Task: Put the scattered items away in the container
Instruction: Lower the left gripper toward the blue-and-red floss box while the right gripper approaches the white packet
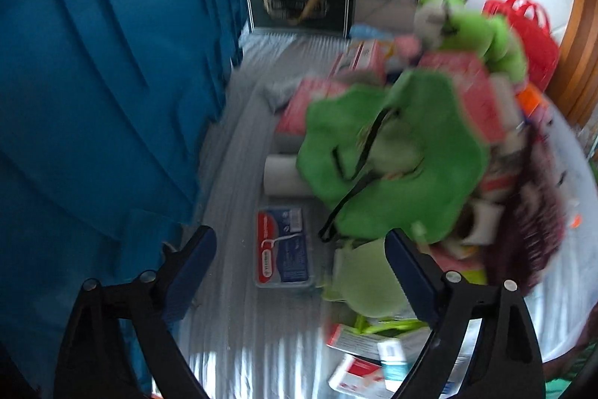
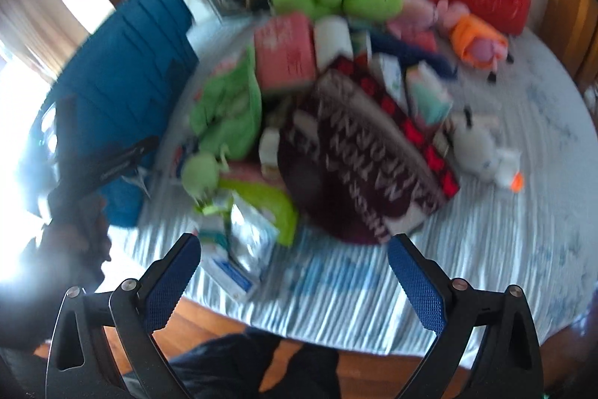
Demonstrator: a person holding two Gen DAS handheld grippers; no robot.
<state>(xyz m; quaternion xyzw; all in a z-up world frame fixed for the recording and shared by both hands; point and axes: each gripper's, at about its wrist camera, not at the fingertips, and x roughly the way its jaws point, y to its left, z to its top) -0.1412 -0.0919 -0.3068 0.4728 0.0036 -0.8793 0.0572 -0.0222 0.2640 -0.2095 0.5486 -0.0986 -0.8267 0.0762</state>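
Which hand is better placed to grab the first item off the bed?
Left, probably. The left gripper has open jaws framing the flosser box; the right gripper frames only bare sheet.

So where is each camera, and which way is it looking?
Left wrist view: sits on the left tool, open, looking down at the small clear plastic floss box beside the big blue plastic container.
Right wrist view: sits on the right tool, open, looking down over the striped bed; the person's dark trousers show.
Both show the floppy green plush toy.
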